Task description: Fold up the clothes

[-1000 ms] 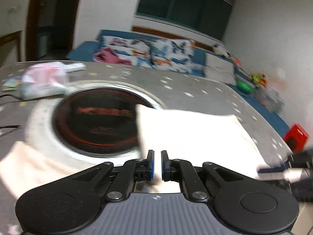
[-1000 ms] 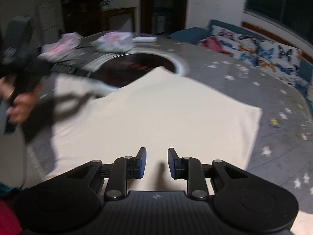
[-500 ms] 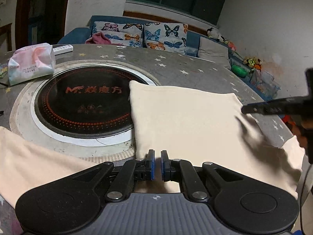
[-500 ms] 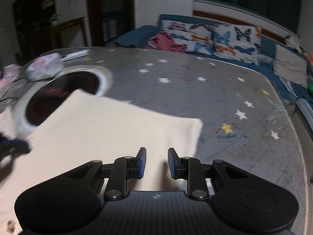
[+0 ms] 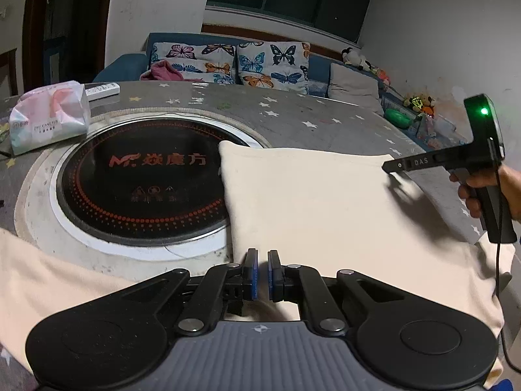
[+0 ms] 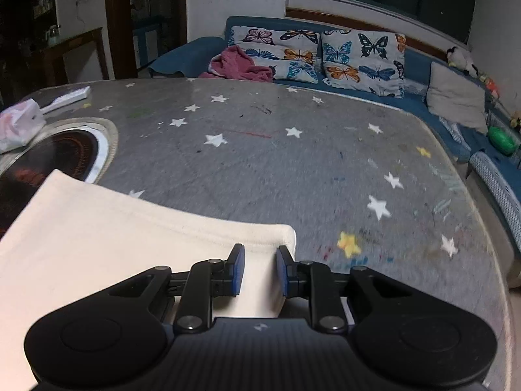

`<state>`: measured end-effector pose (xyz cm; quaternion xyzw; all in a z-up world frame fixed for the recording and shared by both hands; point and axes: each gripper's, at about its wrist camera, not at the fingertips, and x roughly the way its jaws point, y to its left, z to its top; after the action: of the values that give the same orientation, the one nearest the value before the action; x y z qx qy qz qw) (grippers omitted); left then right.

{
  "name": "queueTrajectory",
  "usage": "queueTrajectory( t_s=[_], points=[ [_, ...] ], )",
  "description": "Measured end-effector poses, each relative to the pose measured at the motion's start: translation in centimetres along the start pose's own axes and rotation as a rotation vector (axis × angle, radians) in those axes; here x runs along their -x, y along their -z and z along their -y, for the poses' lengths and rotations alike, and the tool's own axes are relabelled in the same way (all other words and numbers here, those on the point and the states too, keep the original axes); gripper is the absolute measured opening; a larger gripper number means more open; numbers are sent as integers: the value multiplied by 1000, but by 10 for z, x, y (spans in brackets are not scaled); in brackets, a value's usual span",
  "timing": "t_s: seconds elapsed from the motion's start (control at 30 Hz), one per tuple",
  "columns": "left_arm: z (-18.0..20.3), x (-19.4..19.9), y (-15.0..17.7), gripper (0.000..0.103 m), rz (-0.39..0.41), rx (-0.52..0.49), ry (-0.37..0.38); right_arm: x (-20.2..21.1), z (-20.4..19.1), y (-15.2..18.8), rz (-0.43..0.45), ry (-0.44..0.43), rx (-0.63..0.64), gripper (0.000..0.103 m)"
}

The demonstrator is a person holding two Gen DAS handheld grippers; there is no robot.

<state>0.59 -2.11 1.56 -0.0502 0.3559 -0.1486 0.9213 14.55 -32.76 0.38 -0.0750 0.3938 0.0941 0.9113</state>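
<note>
I see dim indoor light, heavy fisheye bending at the edges, and motion blur smearing the table point(image 6: 325, 176) in my right view.

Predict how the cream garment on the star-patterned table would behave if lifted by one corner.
The cream garment would probably droop, since it lies flat and limp. It looks thin, so likely light. The folded layer beneath the left claw might slip open.
</note>
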Motion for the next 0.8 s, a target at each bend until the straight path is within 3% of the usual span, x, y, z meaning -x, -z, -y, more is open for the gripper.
queueTrajectory(
  t_s=[0.17, 0.33, 0.47, 0.6, 0.8],
  points=[
    [0, -2, -3, 7, 0, -10, -6, -2, 0, -10, -5, 6, 32, 19],
    [11, 7, -1, 11, 2, -29, -4, 40, -4, 2, 4, -26, 74, 21],
    [33, 16, 5, 12, 10, -68, 47, 81, -6, 30, -3, -29, 104, 22],
    [65, 21, 12, 19, 9, -128, 121, 111, 13, 68, -14, 35, 57, 23],
    [112, 15, 20, 19, -18, -208, 226, 152, 51, 125, -35, 140, -59, 23]
  ],
)
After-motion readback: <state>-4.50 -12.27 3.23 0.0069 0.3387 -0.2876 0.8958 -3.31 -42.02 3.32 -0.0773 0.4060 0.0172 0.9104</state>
